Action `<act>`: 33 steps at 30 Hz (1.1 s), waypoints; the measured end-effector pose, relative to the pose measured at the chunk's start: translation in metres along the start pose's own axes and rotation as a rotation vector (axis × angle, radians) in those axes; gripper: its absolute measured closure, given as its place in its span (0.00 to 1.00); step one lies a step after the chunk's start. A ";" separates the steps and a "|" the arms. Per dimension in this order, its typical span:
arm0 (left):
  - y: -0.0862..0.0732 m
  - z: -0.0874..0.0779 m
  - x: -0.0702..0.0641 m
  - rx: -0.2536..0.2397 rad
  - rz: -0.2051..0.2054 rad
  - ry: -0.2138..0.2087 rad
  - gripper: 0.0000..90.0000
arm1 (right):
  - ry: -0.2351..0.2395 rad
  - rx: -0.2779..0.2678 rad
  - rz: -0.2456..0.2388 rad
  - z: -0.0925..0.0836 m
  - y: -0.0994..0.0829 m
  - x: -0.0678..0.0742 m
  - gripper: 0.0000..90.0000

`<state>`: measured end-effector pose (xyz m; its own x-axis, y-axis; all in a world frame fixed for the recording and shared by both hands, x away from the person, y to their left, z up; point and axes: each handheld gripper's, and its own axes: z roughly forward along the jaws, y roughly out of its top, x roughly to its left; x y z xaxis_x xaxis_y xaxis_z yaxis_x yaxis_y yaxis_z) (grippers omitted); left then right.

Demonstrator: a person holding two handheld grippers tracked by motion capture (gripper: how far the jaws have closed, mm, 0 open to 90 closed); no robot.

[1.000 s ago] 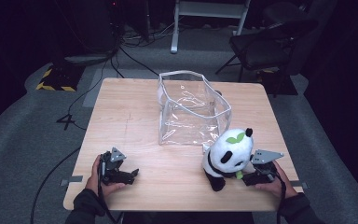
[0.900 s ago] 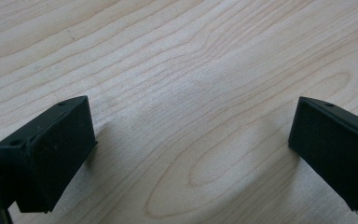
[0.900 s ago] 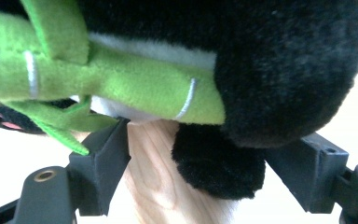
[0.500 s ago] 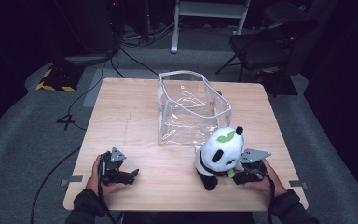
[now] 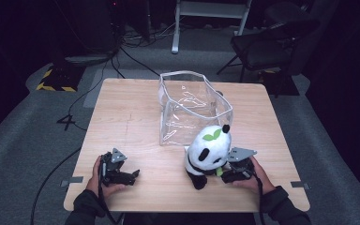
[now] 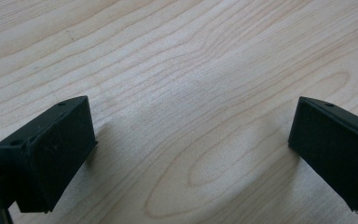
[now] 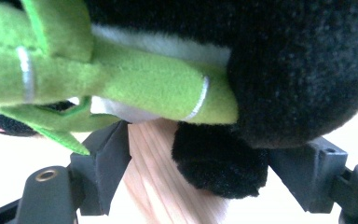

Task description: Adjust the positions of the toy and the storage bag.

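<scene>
The right hand-held gripper clamps the black-and-white plush panda on the light wooden worktop — the left hand-held gripper rests apart, holding nothing.

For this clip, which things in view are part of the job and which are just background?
In the job:
- panda plush, held up against the right gripper
- clear bag, open just behind the panda
- left gripper, jaws apart over the table

Lying about:
- black chair
- floor cables
</scene>
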<state>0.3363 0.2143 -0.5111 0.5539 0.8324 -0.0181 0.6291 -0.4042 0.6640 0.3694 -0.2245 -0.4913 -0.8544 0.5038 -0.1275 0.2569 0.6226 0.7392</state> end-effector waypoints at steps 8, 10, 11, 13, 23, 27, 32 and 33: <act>0.000 0.000 -0.001 -0.002 0.001 0.000 0.01 | 0.029 -0.009 -0.006 0.021 0.020 0.012 0.26; 0.000 0.000 -0.001 -0.003 0.003 -0.004 0.01 | 0.033 -0.012 -0.009 0.027 0.026 0.016 0.26; 0.000 0.000 -0.002 -0.002 0.003 -0.006 0.01 | 0.036 -0.012 -0.008 0.029 0.027 0.017 0.26; 0.000 0.000 -0.002 0.002 0.006 -0.004 0.01 | 0.040 -0.015 -0.007 0.033 0.030 0.019 0.26; 0.007 -0.002 -0.021 -0.006 0.067 -0.040 0.22 | 0.050 -0.017 -0.018 0.047 0.044 0.032 0.26; 0.011 -0.004 -0.030 -0.026 0.095 -0.064 0.19 | 0.077 -0.033 0.014 0.038 0.039 0.026 0.27; 0.019 -0.011 -0.042 -0.044 0.114 -0.043 0.20 | 0.052 -0.016 0.024 0.019 0.022 0.015 0.27; 0.020 -0.013 -0.044 -0.056 0.116 -0.051 0.20 | 0.048 -0.013 0.021 0.015 0.019 0.013 0.27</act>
<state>0.3176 0.1748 -0.4877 0.6492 0.7602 0.0246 0.5284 -0.4740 0.7043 0.3698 -0.1969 -0.4892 -0.8694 0.4876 -0.0802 0.2696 0.6042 0.7499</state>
